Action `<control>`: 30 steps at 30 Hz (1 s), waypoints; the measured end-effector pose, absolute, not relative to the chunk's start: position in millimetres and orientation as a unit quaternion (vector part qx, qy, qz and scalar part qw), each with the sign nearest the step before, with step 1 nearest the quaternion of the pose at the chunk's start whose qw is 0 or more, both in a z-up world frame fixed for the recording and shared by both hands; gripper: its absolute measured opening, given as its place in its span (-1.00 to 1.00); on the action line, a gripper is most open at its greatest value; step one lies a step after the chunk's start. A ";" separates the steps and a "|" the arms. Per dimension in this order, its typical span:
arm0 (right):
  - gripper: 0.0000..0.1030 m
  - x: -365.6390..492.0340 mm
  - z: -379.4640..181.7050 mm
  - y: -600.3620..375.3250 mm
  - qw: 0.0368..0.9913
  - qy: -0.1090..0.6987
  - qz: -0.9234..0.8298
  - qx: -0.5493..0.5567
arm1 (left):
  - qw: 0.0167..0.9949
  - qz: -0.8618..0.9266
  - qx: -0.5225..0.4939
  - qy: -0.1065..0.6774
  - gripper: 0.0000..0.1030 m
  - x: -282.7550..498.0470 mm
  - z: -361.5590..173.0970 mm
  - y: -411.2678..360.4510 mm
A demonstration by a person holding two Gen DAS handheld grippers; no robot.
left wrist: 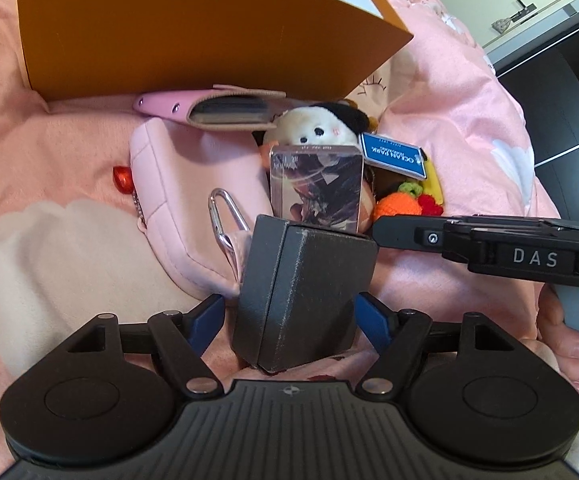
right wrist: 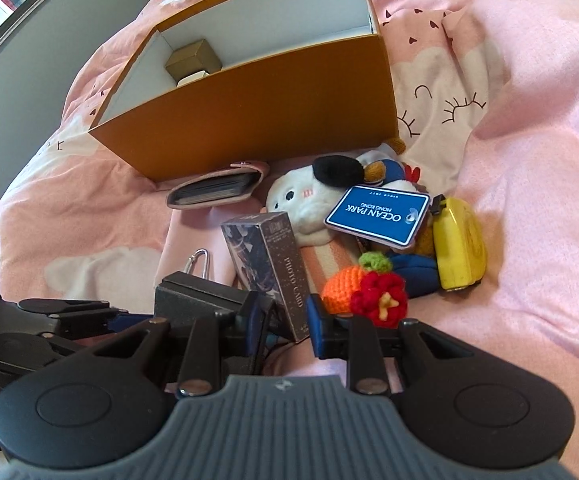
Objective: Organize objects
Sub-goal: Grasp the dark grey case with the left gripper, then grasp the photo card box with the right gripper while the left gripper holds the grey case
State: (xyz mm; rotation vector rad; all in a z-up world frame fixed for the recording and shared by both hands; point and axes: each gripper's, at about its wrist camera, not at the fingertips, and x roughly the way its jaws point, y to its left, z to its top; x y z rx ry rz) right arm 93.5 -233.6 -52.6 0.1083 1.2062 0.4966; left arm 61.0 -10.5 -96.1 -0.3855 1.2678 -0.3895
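Observation:
My left gripper (left wrist: pixel 289 316) is shut on a dark grey box (left wrist: pixel 305 296), which also shows in the right wrist view (right wrist: pixel 205 296). My right gripper (right wrist: pixel 287 320) has its blue pads on either side of a photo card box (right wrist: pixel 269 260), which stands upright just behind the grey box (left wrist: pixel 317 184); whether the pads press it I cannot tell. An open orange box (right wrist: pixel 257 112) with a small gold box (right wrist: pixel 191 62) inside stands behind the pile; it also shows in the left wrist view (left wrist: pixel 177 36).
On the pink bedding (right wrist: pixel 529 160) lie a pink pouch (left wrist: pixel 185 200) with a carabiner (left wrist: pixel 225 216), a pink card holder (right wrist: pixel 217 190), a white plush (right wrist: pixel 309 196), a blue Ocean Park tag (right wrist: pixel 377 216), crochet fruit (right wrist: pixel 365 288) and a yellow item (right wrist: pixel 459 244).

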 end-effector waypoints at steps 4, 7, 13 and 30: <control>-0.47 93.5 -52.5 -233.3 0.794 0.561 0.230 0.050 | 0.780 -0.180 -0.166 0.577 0.27 56.6 -89.8 -12.3; -0.48 93.4 -53.2 -235.5 0.795 0.561 0.223 0.053 | 0.789 -0.187 -0.148 0.566 0.13 52.8 -80.7 -16.5; -0.63 92.2 -53.2 -236.1 0.800 0.560 0.213 0.041 | 0.801 -0.214 -0.137 0.542 0.01 48.4 -66.1 -18.5; -0.61 92.9 -51.2 -236.7 0.804 0.553 0.217 0.043 | 0.816 -0.210 -0.150 0.517 -0.15 46.5 -62.5 -19.0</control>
